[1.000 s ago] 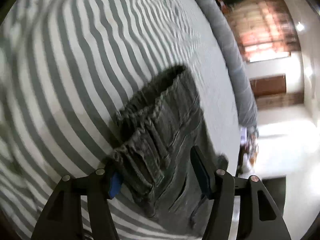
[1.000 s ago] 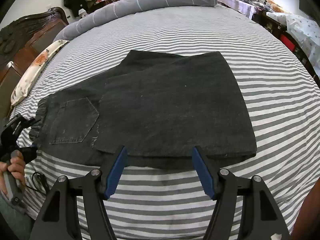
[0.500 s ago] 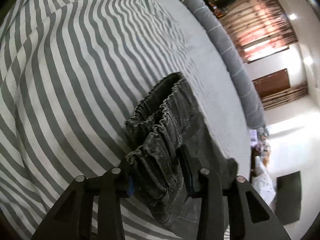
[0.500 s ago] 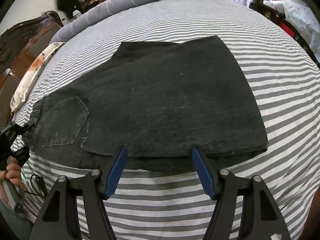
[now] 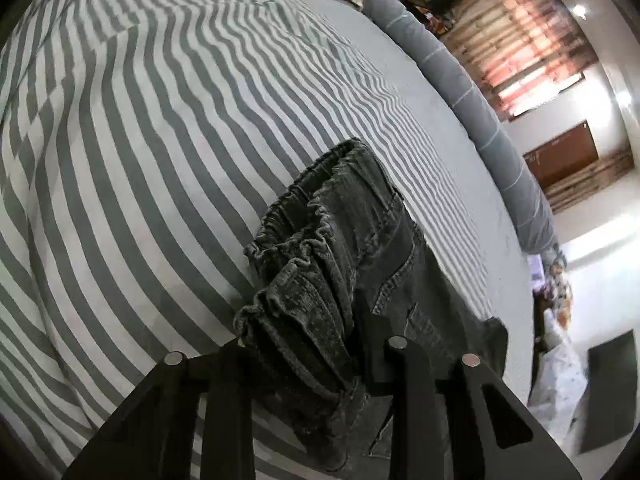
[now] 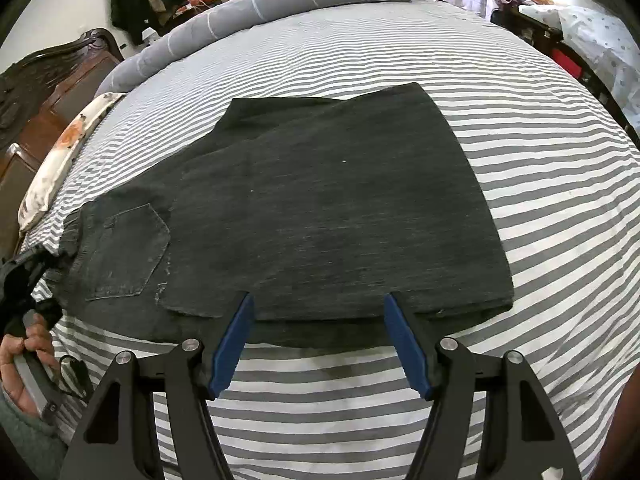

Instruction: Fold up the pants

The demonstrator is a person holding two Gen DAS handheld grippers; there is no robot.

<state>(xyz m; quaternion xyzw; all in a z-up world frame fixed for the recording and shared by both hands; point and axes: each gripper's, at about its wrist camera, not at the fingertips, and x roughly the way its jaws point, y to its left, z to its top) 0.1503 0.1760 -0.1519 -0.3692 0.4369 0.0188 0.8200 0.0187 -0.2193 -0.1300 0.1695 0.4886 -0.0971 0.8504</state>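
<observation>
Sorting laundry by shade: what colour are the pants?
Dark charcoal-black denim pants, clearest in the right wrist view.

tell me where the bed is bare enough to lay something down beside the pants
Bare striped sheet lies right of the pants, up to the grey bolster behind them, and in the near strip by the right tongs. It is crowded at the waistband, where the left tongs are closing on it.

The pants [image 5: 352, 280] are viewed at close range from their gathered waistband end in the left wrist view, angled down across the striped bed [image 5: 140, 140]. In the right wrist view, they are seen whole from farther back, waistband at 9 o'clock. Both views share pants and bed.
</observation>
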